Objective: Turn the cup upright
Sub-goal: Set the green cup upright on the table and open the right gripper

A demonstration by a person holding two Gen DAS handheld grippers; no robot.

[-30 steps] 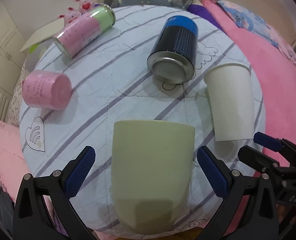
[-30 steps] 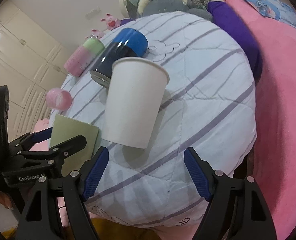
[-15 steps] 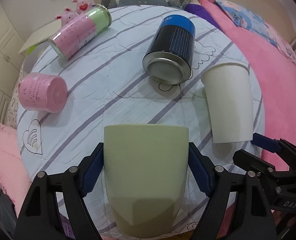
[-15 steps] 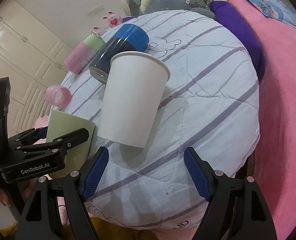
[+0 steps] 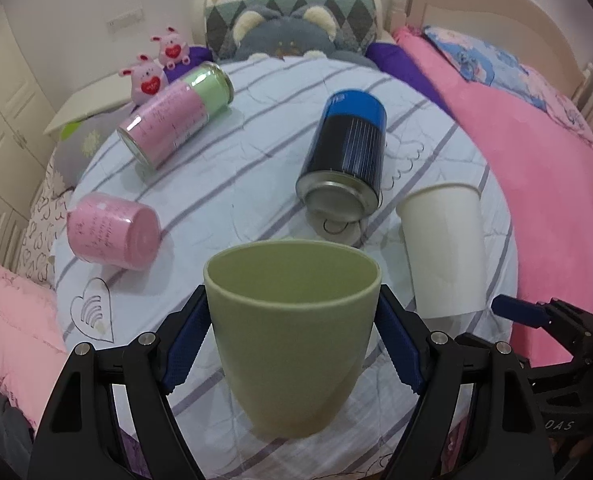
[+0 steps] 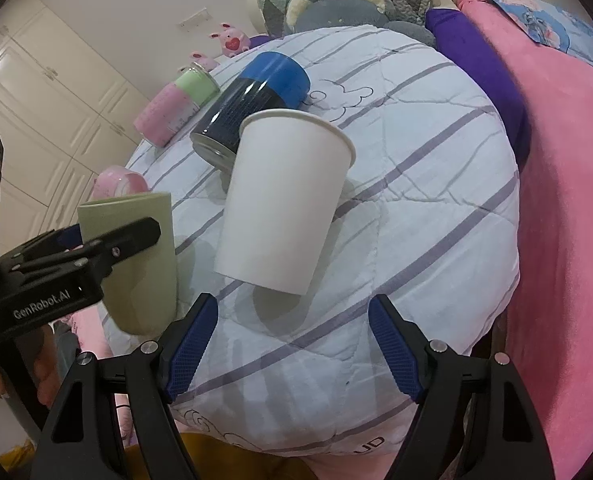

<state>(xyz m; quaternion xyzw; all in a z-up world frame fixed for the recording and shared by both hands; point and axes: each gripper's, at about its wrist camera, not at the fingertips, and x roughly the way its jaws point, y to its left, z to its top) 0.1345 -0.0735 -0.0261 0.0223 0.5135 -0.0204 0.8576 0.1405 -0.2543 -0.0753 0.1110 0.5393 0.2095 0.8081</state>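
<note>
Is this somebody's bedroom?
Most likely a bedroom. There's a bed with a pink blanket, a bear cushion by the headboard, and little pink plush bunnies. Cream wardrobe doors stand alongside.

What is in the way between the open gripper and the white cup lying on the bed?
Nothing visible. The right gripper is open, and only bare striped quilt lies between it and the white cup.

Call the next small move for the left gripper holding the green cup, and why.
Probably lower it straight down and set it on the striped quilt. The left gripper is shut on the green cup, which is already mouth-up and appears lifted off the quilt. The right gripper is open behind the white paper cup, which is lying on its side.
</note>
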